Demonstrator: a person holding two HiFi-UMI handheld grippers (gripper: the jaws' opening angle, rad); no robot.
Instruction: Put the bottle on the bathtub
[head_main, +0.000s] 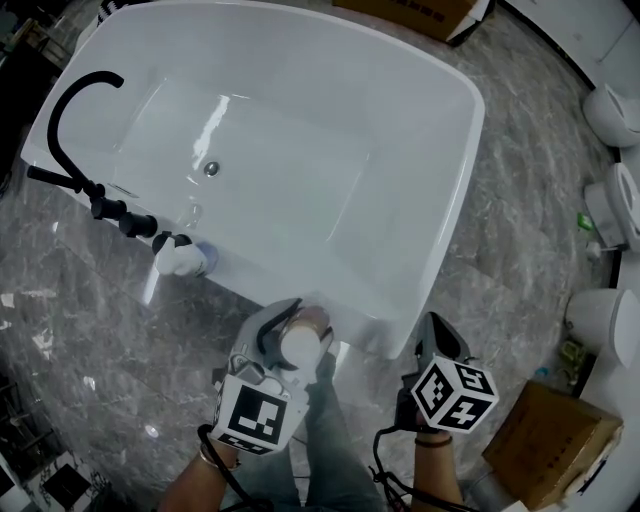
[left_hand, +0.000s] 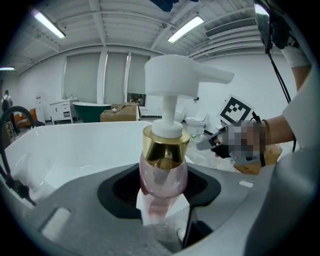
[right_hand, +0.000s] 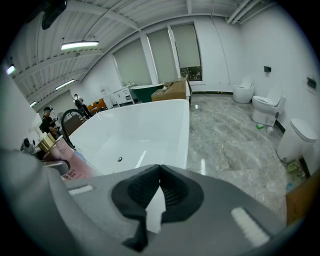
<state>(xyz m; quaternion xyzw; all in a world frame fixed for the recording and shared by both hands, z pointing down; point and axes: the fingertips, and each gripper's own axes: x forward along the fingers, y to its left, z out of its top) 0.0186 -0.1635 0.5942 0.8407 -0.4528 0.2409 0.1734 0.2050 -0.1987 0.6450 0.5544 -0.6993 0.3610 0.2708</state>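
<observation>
Bottle (left_hand: 162, 175) clamped in left claw (head_main: 299, 337), prob. over bathtub (head_main: 300, 150) rim.

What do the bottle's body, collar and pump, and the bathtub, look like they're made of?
The bottle body looks like translucent pink plastic, possibly glass: light passes through. Its collar is shiny gold with mirror-like reflections, metal or metallised plastic. The pump head seems opaque white plastic, fairly matte. The bathtub is glossy white with sharp glints, likely acrylic or enamel.

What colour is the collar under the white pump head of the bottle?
Shiny gold. The collar shows best in the left gripper view.
</observation>
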